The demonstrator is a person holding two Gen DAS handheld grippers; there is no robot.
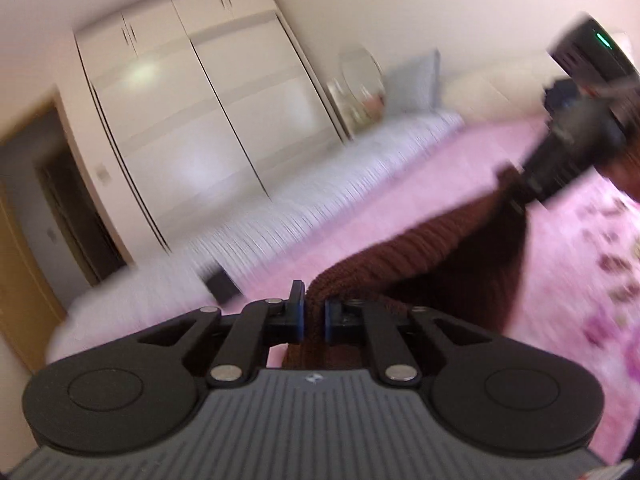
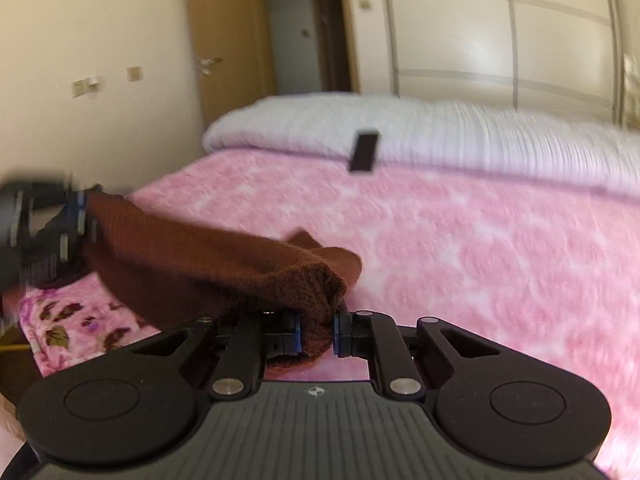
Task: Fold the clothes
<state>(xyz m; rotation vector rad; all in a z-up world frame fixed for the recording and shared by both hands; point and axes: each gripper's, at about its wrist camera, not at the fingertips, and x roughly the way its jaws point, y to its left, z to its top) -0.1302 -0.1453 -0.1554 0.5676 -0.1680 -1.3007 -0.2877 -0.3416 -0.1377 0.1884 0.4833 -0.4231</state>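
A dark brown knitted garment (image 1: 432, 252) hangs stretched between my two grippers above a pink blanket. My left gripper (image 1: 314, 314) is shut on one corner of it. My right gripper (image 2: 316, 332) is shut on the other corner of the garment (image 2: 200, 268). In the left wrist view the right gripper (image 1: 520, 196) is at the upper right, at the far end of the cloth. In the right wrist view the left gripper (image 2: 82, 220) is at the left edge, pinching the cloth. Both views are motion-blurred.
The pink blanket (image 2: 460, 248) covers the bed, with a white ribbed cover (image 2: 440, 136) along its far side and a small black object (image 2: 364, 150) on it. A white wardrobe (image 1: 192, 120) and a wooden door (image 2: 228, 40) stand behind. A flowered pink cloth (image 2: 76, 328) lies at the left.
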